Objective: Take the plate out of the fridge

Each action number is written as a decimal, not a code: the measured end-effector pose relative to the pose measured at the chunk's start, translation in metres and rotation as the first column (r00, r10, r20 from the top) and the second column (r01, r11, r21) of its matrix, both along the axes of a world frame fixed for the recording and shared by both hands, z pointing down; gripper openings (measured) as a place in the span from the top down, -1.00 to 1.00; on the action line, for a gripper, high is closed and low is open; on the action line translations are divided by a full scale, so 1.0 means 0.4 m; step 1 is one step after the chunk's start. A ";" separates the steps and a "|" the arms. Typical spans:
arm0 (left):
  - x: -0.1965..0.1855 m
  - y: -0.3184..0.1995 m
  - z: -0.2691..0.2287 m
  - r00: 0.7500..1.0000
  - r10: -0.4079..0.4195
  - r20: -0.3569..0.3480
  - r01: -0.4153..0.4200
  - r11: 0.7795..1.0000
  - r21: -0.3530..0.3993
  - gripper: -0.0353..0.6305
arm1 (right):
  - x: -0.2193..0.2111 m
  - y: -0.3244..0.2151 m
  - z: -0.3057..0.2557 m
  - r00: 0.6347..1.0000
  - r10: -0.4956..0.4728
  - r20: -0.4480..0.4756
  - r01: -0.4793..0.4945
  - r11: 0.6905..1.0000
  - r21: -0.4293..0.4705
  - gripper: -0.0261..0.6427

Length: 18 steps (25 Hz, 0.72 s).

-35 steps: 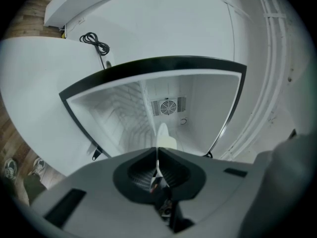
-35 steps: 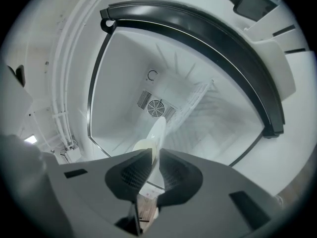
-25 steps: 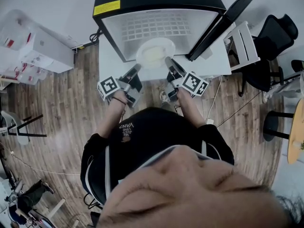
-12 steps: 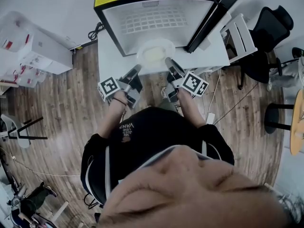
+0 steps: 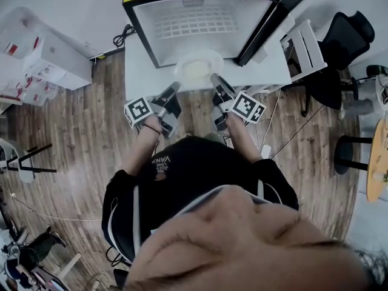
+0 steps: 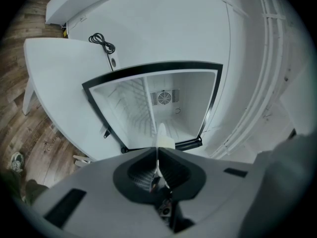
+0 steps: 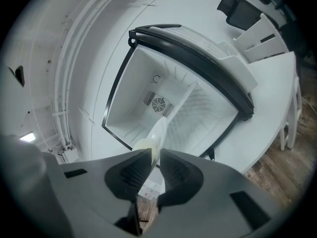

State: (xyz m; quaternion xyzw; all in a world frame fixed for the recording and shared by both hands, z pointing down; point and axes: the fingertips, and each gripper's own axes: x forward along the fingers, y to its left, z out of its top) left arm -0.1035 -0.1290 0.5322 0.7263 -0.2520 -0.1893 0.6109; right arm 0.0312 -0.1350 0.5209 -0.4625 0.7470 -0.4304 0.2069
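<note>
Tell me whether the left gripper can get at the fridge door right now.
Probably not: the left gripper is shut on the plate, and the open door stands far right, beyond the plate and right gripper.

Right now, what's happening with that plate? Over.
Both clamped: left gripper and right gripper shut on plate rim. Plate at fridge mouth. Path clear, door open.

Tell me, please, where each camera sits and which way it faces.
Head view: on the person's head, looking steeply down at fridge and plate; shows torso, arms, left gripper, right gripper.
Left gripper view: on that gripper, facing the open fridge; its jaws pinch the plate rim.
Right gripper view: likewise, from the plate's other side.
Shared: all three see fridge and plate.
</note>
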 end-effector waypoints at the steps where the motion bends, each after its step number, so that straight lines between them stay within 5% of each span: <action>1: 0.003 0.003 -0.001 1.000 -0.004 -0.001 0.004 1.000 -0.001 0.81 | 0.003 0.001 -0.001 1.000 -0.005 -0.001 0.005 1.000 0.001 0.75; 18: 0.089 0.081 -0.031 0.995 -0.097 -0.030 0.097 0.995 0.009 0.81 | 0.081 0.048 -0.017 0.995 -0.101 0.006 0.102 0.995 -0.011 0.74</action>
